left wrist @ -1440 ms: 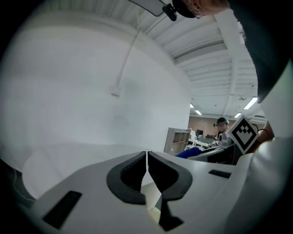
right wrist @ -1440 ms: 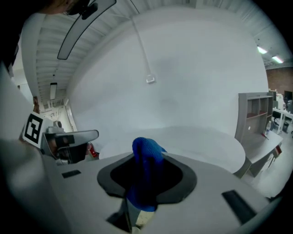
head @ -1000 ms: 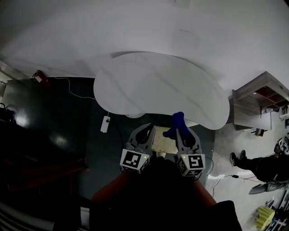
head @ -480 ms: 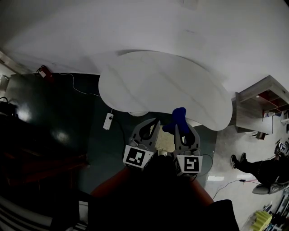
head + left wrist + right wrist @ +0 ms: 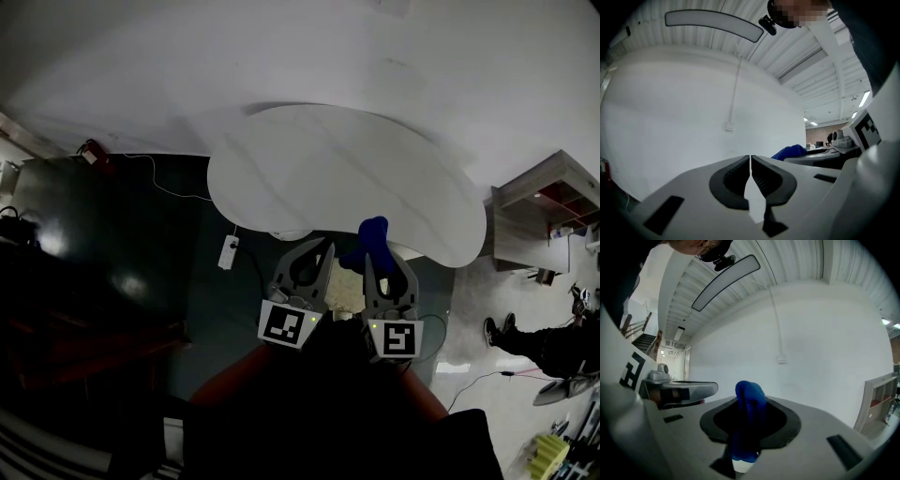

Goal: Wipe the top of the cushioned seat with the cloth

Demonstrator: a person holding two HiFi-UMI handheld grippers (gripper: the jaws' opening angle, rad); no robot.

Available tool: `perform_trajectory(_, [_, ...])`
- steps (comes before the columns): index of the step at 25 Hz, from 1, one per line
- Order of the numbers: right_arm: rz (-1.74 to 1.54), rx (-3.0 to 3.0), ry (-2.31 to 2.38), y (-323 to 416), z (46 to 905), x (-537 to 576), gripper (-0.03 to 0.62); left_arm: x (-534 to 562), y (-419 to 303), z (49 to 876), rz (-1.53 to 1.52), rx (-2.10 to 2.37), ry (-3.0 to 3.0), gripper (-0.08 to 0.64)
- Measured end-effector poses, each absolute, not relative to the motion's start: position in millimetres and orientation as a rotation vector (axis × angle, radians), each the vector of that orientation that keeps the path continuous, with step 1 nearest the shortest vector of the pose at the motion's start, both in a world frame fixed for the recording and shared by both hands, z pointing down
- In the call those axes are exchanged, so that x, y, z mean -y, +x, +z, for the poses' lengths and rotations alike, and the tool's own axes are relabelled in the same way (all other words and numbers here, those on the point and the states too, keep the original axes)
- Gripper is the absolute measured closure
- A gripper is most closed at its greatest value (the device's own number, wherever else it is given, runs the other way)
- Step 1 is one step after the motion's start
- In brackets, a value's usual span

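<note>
wiping looks not yet begun: the right tongs (image 5: 373, 261) pinch the bunched blue cloth (image 5: 371, 234) aloft, the left tongs (image 5: 323, 246) are closed and empty, both above what may be the pale cushioned seat (image 5: 345, 295) beside the white rounded surface (image 5: 337, 178).

Head view looks down; both gripper views face the wall (image 5: 670, 117)

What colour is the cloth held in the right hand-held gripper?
Blue. The cloth shows best in the right gripper view.
</note>
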State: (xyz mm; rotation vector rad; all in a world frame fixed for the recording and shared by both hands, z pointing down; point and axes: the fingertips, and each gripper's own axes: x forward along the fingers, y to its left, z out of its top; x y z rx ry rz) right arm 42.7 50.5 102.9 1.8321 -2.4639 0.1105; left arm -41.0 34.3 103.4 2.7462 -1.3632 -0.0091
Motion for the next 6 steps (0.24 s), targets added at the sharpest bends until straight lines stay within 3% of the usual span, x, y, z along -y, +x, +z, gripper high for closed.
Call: perform_trajectory(6, [0.095,2.469,1.812,35.1,104.2,-56.4,0.469,-37.2,-47.9,103.7,-0.01,1.356,2.735,0.537])
